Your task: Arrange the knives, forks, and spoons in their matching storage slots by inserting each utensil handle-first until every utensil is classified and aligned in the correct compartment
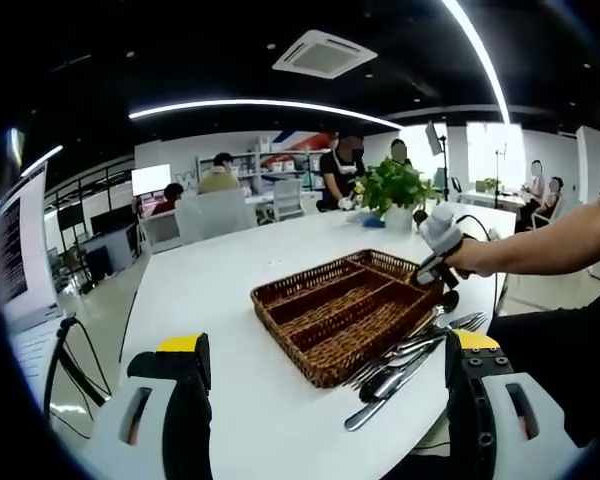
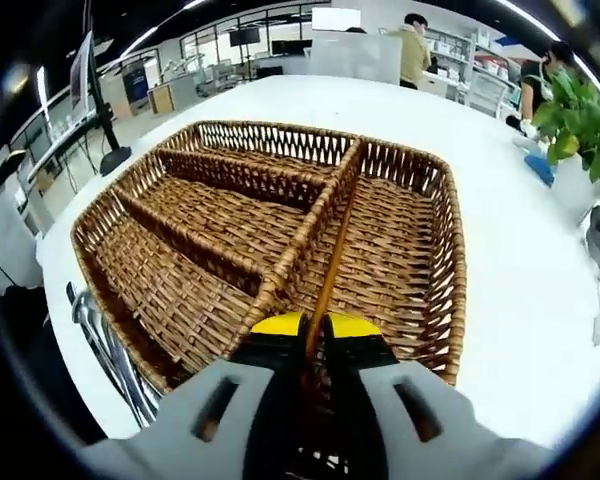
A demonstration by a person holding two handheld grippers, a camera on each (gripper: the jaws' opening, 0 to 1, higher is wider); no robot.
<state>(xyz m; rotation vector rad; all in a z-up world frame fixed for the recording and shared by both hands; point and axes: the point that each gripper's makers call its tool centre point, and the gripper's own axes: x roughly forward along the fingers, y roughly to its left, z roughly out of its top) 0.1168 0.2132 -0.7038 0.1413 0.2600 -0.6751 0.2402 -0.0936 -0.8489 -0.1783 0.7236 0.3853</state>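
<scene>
A brown wicker cutlery basket (image 1: 325, 325) with several empty slots sits on the white table (image 1: 220, 290). A pile of metal cutlery (image 1: 410, 360) lies beside its near right side. My left gripper (image 1: 330, 345) hangs open in front of the basket, nothing between its jaws. A person's hand holds my right gripper (image 1: 435, 262) over the basket's right corner. In the right gripper view that gripper (image 2: 315, 325) is shut on a utensil with a thin brown handle (image 2: 335, 250), which points forward along a divider of the basket (image 2: 450, 260). The cutlery pile (image 2: 105, 350) lies at the left.
A potted green plant (image 1: 395, 195) (image 2: 580, 130) stands behind the basket. Several people sit or stand at the far end of the table. A screen (image 1: 15, 250) and cables are off the table's left edge. The table's near edge curves just beyond the cutlery.
</scene>
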